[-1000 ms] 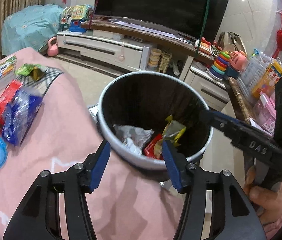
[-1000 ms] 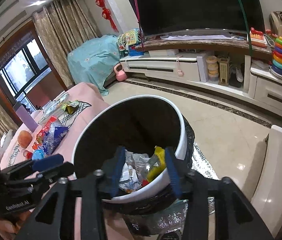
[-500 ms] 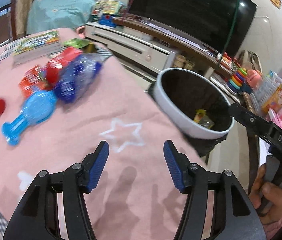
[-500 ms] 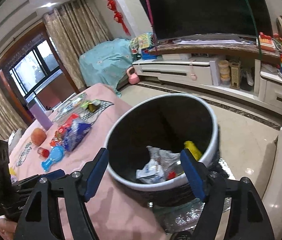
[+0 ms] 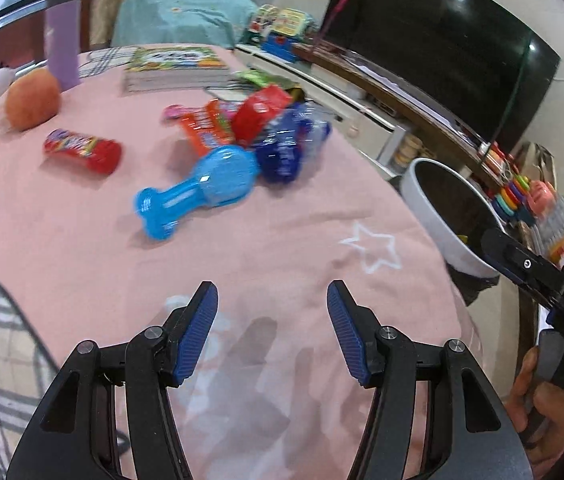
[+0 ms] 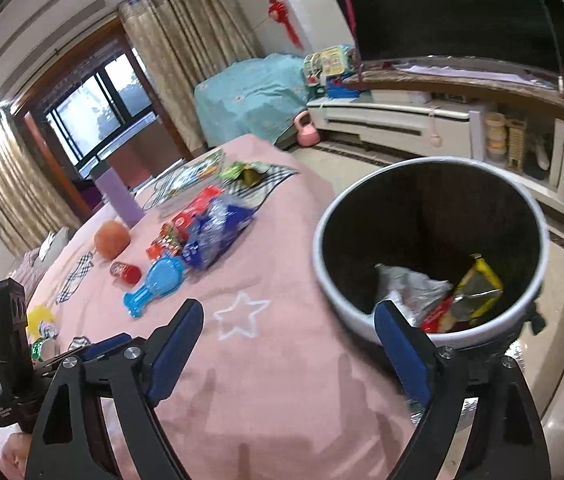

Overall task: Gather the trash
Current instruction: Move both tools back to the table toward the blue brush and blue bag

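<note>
- Pink star-print tablecloth [image 5: 81, 264]: crinkled blue plastic wrapper [image 5: 290, 148] and red packets lie mid-table, well apart from both tools.
- White-rimmed, black-lined bin [image 6: 434, 248] stands beside the table edge.
- Left gripper [image 5: 271, 330] and right gripper [image 6: 290, 348]: jaws apart, empty; approach low and pinch one loose edge.

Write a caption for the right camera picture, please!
Open right tongs hover over the pink tablecloth beside the trash bin holding wrappers.
</note>
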